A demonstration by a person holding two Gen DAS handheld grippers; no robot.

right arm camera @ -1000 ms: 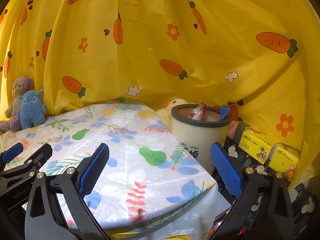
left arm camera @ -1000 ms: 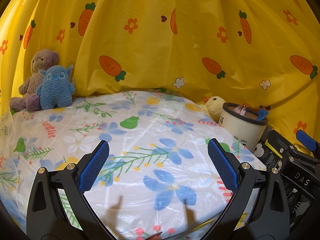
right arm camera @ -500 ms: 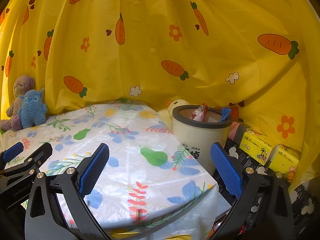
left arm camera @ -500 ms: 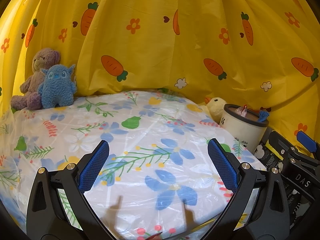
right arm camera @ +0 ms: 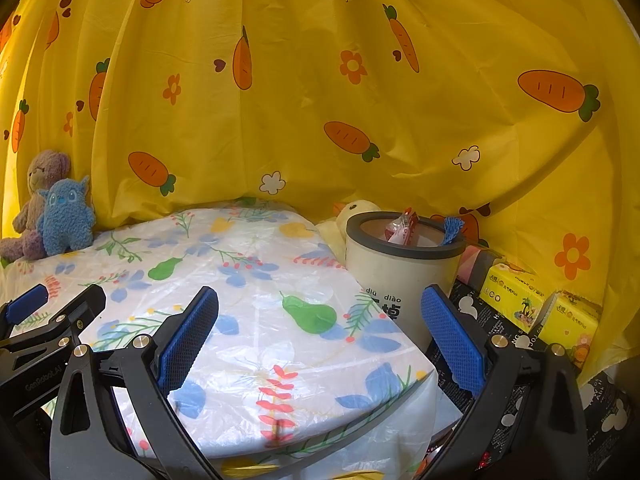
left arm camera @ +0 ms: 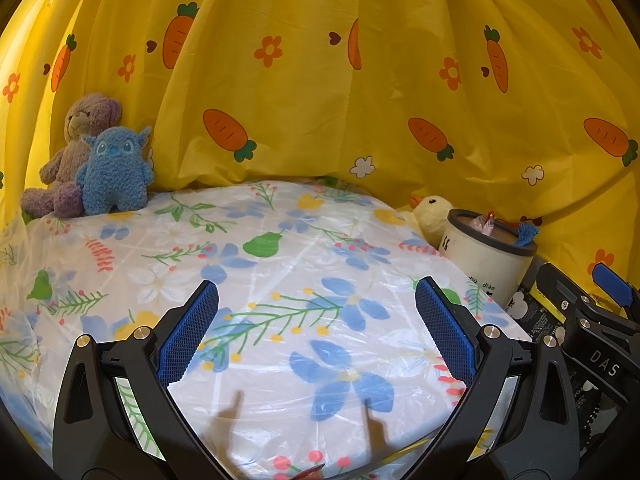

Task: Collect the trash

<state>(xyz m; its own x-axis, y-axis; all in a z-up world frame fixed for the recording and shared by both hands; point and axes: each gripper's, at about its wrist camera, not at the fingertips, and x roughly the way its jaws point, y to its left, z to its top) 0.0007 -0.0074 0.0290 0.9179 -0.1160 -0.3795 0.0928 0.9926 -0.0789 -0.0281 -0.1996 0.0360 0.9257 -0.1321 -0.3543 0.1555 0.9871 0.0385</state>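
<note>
Both tongs, left tongs (left arm camera: 316, 304) and right tongs (right arm camera: 319, 310), are spread wide with nothing in them. Looks mostly done to me: red wrapper (right arm camera: 402, 230) sits in the trash bin (right arm camera: 400, 272), and I spot no loose trash on the tabletop (left arm camera: 280, 280).

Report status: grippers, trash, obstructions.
Left gripper and right gripper open, empty, above the tablecloth. Trash bin beside the table, red wrapper inside. No loose trash visible; nothing in the way.

Plush bear (left arm camera: 82, 120) behind blue plush (left arm camera: 114, 172); duck (left arm camera: 432, 210); tissue packs (right arm camera: 514, 296).
</note>
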